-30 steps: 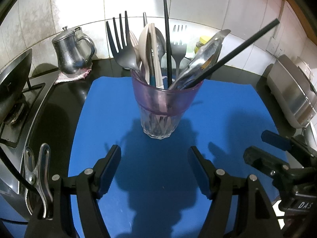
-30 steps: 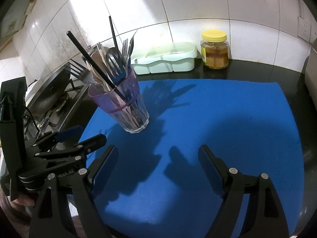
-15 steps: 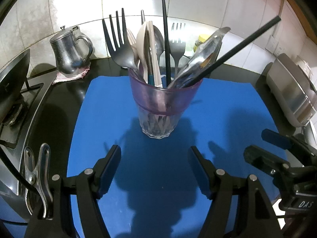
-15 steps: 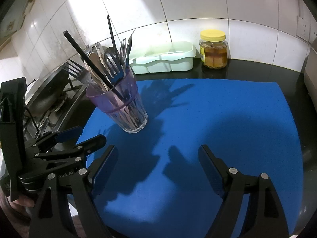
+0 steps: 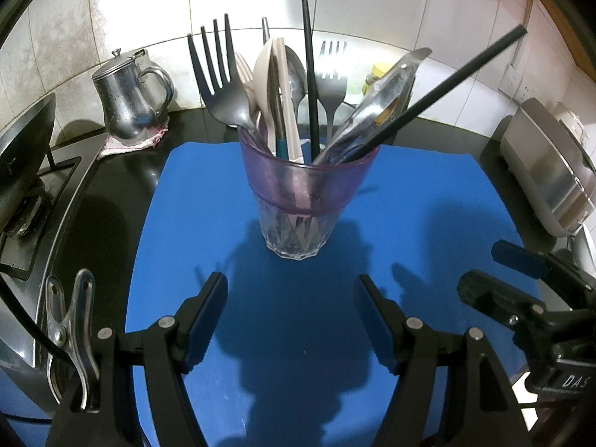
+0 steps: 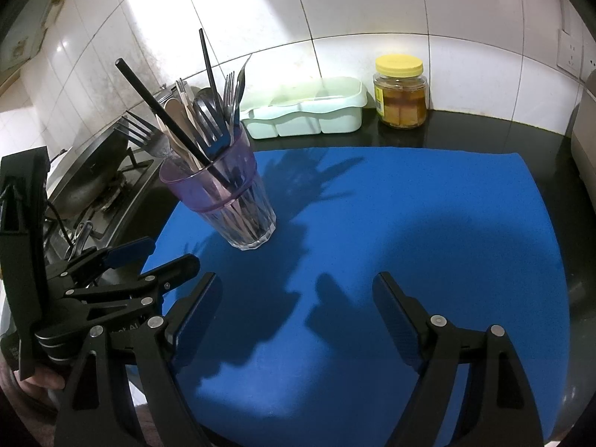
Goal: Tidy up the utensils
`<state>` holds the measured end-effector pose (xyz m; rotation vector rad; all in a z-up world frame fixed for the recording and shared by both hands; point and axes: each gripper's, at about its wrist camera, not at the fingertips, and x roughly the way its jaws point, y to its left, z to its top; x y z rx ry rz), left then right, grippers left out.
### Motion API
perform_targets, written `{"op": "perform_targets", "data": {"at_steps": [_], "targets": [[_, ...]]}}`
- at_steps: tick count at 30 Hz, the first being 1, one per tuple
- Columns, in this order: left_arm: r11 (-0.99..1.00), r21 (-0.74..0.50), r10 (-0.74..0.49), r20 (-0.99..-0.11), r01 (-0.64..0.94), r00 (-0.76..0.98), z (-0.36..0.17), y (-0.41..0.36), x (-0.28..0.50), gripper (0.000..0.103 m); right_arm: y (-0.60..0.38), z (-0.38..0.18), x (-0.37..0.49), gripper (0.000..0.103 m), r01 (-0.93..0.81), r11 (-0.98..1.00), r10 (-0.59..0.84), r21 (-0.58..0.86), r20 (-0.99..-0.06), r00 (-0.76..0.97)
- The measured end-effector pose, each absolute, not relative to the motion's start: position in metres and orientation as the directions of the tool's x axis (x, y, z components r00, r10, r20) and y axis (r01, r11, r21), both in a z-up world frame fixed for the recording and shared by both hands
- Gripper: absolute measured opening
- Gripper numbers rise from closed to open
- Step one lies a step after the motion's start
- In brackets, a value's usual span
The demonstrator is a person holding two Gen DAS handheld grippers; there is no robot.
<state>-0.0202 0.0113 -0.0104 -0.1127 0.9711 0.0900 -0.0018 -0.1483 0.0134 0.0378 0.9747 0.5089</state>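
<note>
Fingers (image 5: 206, 316) of the left gripper (image 5: 291, 287) stand apart with nothing between them, tilted down over the near edge of the blue mat (image 5: 428, 205). The right gripper (image 6: 296, 283) sits beside it, also angled down over the near edge, its fingers likewise spread and empty. Each tool shows at the side of the other's view, close together but apart.

Left of the mat, on the black counter (image 5: 123, 186), are the stove (image 5: 22, 205) and a steel jug (image 5: 130, 108) on a small cloth at the counter's back left. The cup (image 5: 305, 201) stands upright on the mat's left half, nearer the far edge than the near one, straight ahead of the left gripper and clear of its fingertips. It is packed with utensils: a dark fork (image 5: 219, 85), pale spoons, metal spoons and forks, and two black chopsticks, one (image 5: 447, 89) leaning far out to the right. Behind the mat's far edge, against the tiled wall, sit a pale green divided tray (image 6: 305, 115) and, to its right, a yellow-lidded jar (image 6: 400, 93). A steel appliance (image 5: 547, 182) stands off the mat's right edge.

Against the frames from a second ago, neither tool nor the cup has shifted noticeably, and both pairs of fingers stand as wide as before.

From the cup to the right edge the mat lies bare, as does the strip between the cup and both sets of fingertips.
</note>
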Motion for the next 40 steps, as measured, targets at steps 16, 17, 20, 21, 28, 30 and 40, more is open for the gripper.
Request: {"op": "perform_targets", "data": {"at_steps": [16,17,20,21,28,30,40], "targets": [[0.990,-0.055,0.028,-0.828,-0.130,0.560,-0.0114,0.0120,-0.0213,0.074,-0.1481,0.0129,-0.0025,0.085,-0.395,0.883,0.429,0.255,-0.781,0.454],[0.990,-0.055,0.028,-0.828,-0.131,0.560,-0.0115,0.0121,-0.0215,0.074,-0.1479,0.0128,-0.0026,0.085,-0.395,0.883,0.429,0.255,-0.781,0.454],[0.990,-0.055,0.028,-0.828,-0.130,0.560,-0.0115,0.0119,-0.0215,0.074,-0.1480,0.0129,-0.0028,0.085,-0.394,0.883,0.428,0.255,-0.781,0.454],[0.990,-0.055,0.027,-0.828,-0.130,0.561,-0.0115,0.0119,-0.0216,0.074,-0.1479,0.0130,-0.0028,0.085,-0.394,0.883,0.428,0.255,-0.781,0.454],[0.990,-0.053,0.028,-0.827,-0.128,0.562,-0.0111,0.0120,-0.0225,0.074,-0.1479,0.0127,-0.0025,0.085,-0.394,0.883,0.428,0.255,-0.781,0.454],[0.990,-0.053,0.028,-0.827,-0.128,0.562,-0.0111,0.0123,-0.0230,0.074,-0.1478,0.0125,-0.0024,0.085,-0.395,0.883,0.429,0.255,-0.781,0.454],[0.990,-0.054,0.028,-0.828,-0.129,0.561,-0.0110,0.0113,-0.0219,0.074,-0.1479,0.0113,-0.0028,0.085,-0.392,0.884,0.427,0.256,-0.783,0.452]]}}
